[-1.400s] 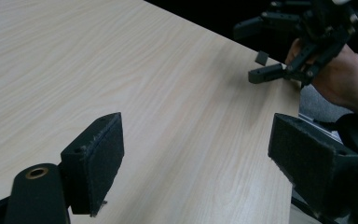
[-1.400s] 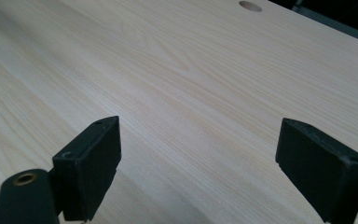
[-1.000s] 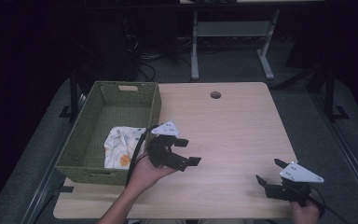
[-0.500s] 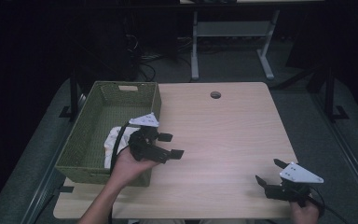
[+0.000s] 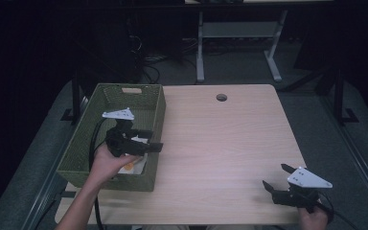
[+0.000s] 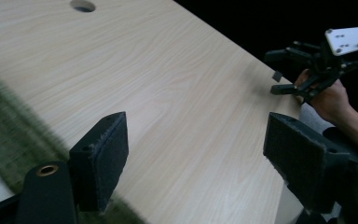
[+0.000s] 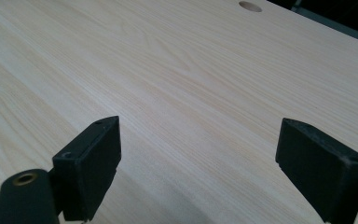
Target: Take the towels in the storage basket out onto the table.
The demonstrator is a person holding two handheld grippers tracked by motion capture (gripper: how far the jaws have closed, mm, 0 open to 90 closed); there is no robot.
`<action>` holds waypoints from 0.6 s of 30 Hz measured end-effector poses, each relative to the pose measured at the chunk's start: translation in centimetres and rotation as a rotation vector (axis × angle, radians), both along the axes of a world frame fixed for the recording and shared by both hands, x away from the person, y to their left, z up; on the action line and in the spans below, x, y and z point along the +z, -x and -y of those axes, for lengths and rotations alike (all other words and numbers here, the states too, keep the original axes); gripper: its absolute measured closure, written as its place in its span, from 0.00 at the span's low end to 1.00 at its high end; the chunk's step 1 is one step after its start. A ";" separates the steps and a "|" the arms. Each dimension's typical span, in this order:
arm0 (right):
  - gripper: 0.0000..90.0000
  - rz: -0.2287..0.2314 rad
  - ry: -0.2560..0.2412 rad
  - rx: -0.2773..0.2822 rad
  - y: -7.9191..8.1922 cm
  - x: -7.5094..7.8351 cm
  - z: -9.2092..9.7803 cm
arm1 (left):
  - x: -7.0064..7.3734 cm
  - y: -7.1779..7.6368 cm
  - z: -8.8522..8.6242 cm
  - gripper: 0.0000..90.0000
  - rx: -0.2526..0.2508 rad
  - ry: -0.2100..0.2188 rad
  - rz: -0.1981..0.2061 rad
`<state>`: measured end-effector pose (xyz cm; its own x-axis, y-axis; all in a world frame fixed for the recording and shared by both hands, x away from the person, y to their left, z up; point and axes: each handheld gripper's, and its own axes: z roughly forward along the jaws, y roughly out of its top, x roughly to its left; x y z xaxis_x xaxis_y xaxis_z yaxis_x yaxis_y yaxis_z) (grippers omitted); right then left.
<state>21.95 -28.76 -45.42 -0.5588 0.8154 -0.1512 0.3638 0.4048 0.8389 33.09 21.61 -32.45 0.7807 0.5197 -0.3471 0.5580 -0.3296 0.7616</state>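
A green woven basket (image 5: 159, 112) stands on the left part of the light wooden table (image 5: 220, 139). In it lies a white cloth with an orange print (image 5: 135, 166), partly hidden by the hand. My left gripper (image 5: 151, 141) hovers above the basket's right half, open and holding nothing, with its jaws pointing right toward the table. The left gripper view has these open jaws (image 6: 196, 158) over the blurred green rim (image 6: 9, 126) and bare wood. My right gripper (image 5: 275, 176) rests low at the table's near right corner, open and empty. Its jaws (image 7: 198, 158) frame bare wood.
A round cable hole (image 5: 221, 97) sits near the table's far edge, also seen as the hole (image 7: 250, 5) in the right gripper view. Beyond the table stand a dark floor, cables and a metal desk frame (image 5: 239, 38). The right hand and its gripper (image 6: 307, 70) appear far off.
My left gripper has moved left, from above the table beside the basket to above the basket's inside. The right gripper has stayed where it was.
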 end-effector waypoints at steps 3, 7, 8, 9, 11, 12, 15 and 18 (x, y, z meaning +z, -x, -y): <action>0.15 0.001 0.006 0.002 -0.1 0.0 0.0 | -0.2 -0.3 -0.9 0.26 0.022 -0.020 -0.003; 0.15 -0.006 0.006 0.008 0.0 -0.1 -0.1 | -0.6 -0.7 -2.3 0.26 0.062 -0.037 -0.007; 0.15 -0.006 0.007 0.009 0.0 -0.1 -0.1 | -0.9 -0.8 -2.9 0.26 0.077 -0.051 -0.014; 0.15 -0.006 0.007 0.009 0.0 -0.1 -0.1 | -0.9 -0.8 -2.9 0.26 0.077 -0.051 -0.014; 0.15 -0.008 0.007 0.008 0.0 -0.1 -0.2 | -1.2 -1.1 -3.4 0.26 0.098 -0.068 -0.025; 0.15 -0.006 0.003 0.009 0.0 -0.1 -0.2 | -1.5 -1.4 -3.9 0.26 0.112 -0.085 -0.034; 0.15 -0.005 0.003 0.010 0.0 0.0 -0.2 | -1.8 -1.7 -4.4 0.26 0.132 -0.100 -0.049; 0.15 -0.006 0.002 0.012 0.0 0.0 -0.2 | -2.4 -2.3 -5.3 0.26 0.163 -0.126 -0.075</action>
<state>21.92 -28.59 -45.46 -0.5696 0.8082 -0.1495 0.3641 0.4112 0.8357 35.36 26.86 -34.88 0.6572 0.6798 -0.3254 0.6653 -0.3204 0.6743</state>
